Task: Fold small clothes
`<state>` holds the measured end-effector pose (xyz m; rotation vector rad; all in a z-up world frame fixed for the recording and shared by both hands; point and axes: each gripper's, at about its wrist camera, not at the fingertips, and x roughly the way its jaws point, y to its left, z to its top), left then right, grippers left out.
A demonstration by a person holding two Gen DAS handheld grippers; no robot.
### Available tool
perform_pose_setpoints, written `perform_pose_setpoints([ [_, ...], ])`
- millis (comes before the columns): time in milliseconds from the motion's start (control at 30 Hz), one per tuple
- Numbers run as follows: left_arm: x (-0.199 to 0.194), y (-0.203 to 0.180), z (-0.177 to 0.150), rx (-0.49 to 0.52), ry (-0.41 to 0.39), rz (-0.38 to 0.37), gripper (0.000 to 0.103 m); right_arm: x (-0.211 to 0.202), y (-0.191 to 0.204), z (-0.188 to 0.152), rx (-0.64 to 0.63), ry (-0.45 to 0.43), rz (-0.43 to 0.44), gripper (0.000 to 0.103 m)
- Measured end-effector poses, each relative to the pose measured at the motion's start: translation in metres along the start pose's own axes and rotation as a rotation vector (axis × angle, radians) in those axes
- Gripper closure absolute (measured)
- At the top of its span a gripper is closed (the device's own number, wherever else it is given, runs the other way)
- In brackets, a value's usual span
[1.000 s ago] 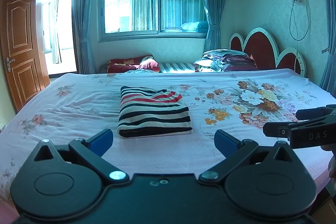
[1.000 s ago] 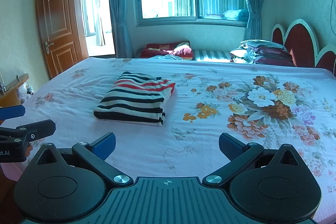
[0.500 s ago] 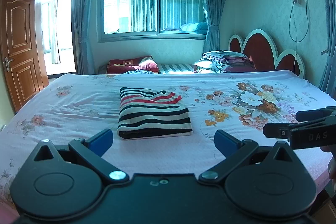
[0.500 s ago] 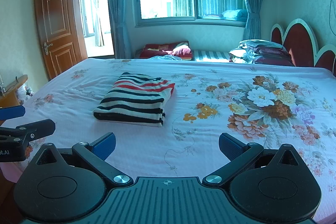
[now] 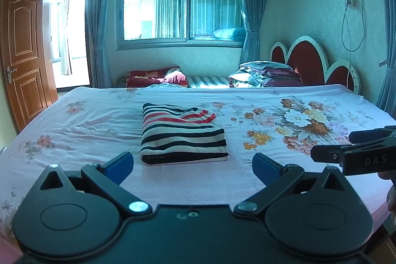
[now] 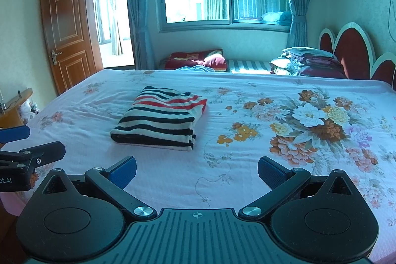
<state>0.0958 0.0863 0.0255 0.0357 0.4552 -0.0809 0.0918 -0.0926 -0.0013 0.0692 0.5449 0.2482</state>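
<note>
One folded garment of black, white and red striped knit fabric (image 5: 183,134) lies flat on the bed sheet, a pink cloth printed with orange and white flowers (image 5: 300,119), in the left-middle part of the bed and well clear of its edges. The garment forms a neat rectangle, with the red stripes at its far end and the thick folded edge toward the cameras. The left gripper (image 5: 192,165) hangs above the near edge of the bed, just short of the garment's folded edge, its two blue-padded fingers (image 5: 118,163) spread wide with nothing between them. The right gripper (image 6: 197,171) is held beside it to the right, above bare sheet, its fingers equally far apart and gripping nothing; the garment sits ahead and to its left. Each tool shows at the edge of the other's view, close by at about the same height. Part of a hand (image 5: 391,189) appears at the right rim of the left wrist view. Beyond the bed stand a red scalloped headboard with white trim (image 5: 311,63), a stack of folded bedding (image 5: 267,73), a curtained window (image 5: 180,4) and an open brown wooden door (image 5: 22,51).
</note>
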Motion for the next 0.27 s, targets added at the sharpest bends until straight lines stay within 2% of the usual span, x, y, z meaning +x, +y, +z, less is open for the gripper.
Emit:
perform_pose_setpoints([
  [267,0.0012,0.0046,-0.0018,-0.009,0.006,-0.005,0.001,0.0039,0.0016,-0.0003,0.000,0.002,0.005,0.000],
])
